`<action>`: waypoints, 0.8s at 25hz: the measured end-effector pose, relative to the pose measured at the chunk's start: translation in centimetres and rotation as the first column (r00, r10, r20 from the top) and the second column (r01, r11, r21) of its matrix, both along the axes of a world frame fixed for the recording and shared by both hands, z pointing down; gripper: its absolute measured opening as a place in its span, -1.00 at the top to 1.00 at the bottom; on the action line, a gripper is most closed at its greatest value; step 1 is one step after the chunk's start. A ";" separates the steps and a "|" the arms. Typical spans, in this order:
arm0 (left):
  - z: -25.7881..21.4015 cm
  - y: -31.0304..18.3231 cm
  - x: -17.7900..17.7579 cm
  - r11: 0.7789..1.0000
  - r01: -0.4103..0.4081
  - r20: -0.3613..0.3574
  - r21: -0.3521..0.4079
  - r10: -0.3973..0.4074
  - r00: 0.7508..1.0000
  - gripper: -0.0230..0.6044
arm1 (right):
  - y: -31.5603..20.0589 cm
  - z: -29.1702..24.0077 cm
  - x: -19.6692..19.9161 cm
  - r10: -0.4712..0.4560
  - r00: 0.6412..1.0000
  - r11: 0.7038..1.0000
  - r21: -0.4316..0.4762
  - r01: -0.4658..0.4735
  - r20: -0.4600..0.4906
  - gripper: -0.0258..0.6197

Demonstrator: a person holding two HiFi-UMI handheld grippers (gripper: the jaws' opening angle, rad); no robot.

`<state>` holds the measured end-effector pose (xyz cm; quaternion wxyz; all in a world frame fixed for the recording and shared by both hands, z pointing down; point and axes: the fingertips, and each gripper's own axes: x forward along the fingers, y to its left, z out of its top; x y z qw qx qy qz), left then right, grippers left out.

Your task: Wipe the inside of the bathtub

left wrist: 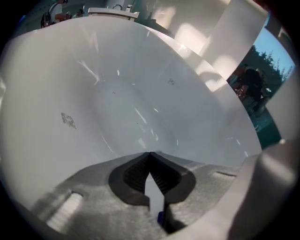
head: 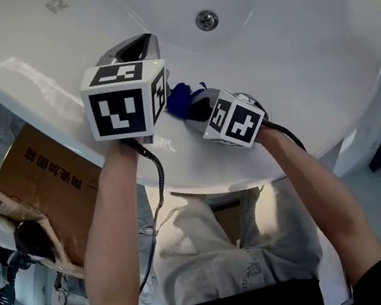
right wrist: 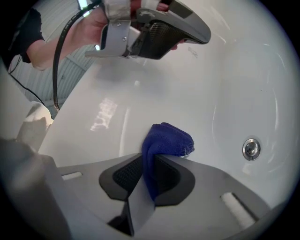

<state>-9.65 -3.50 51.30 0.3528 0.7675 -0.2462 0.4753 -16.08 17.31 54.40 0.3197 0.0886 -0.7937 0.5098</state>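
the bathtub [head: 290, 57] is seen from its near rim, and the wiping is judged to be at an early stage or only just under way. a blue cloth [right wrist: 166, 140] is pinched between the jaws of the right gripper [right wrist: 150, 159], with a bunched end sticking out past the tips. the cloth is held at the near inner wall, just inside the rim, and whether it is pressed on the surface or held just off it cannot be told. the left gripper [left wrist: 150, 157] is held just to the left of the right one, pointed into the basin, with its jaws pressed together and nothing caught between them. no wet streaks, foam or wiped bands are shown on the white surface, so it cannot be told how much has been covered. a small grey mark [left wrist: 68, 120] is seen on the inner wall in the left gripper view. the floor around the round metal drain [head: 206, 19], the far wall and both side walls are judged to be still left. a cardboard box [head: 42, 181] is seen outside the tub, at the near left.
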 end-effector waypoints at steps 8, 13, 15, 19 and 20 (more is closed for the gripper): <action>-2.4 1.5 0.7 1.000 -0.016 -0.015 -0.003 0.016 1.000 0.91 | 1.8 -4.9 -0.2 -0.011 0.999 0.999 -0.032 0.013 0.046 0.68; -3.9 1.2 0.1 1.000 0.015 -0.020 -0.001 -0.015 1.000 0.91 | 2.8 -8.0 -0.7 -0.046 0.997 0.998 -0.046 0.049 0.064 0.68; -4.5 1.0 0.0 0.999 0.039 -0.024 0.001 -0.039 0.999 0.91 | 3.1 -9.2 -0.9 -0.046 0.996 0.998 -0.045 0.049 0.072 0.68; -5.6 0.6 0.2 0.998 0.057 -0.035 0.009 -0.057 0.998 0.91 | 3.7 -11.2 -1.1 -0.067 0.993 0.997 -0.042 0.071 0.092 0.68; -5.8 0.6 0.2 0.998 0.055 -0.035 0.011 -0.055 0.998 0.91 | 3.8 -11.7 -1.2 -0.081 0.992 0.995 -0.042 0.086 0.100 0.68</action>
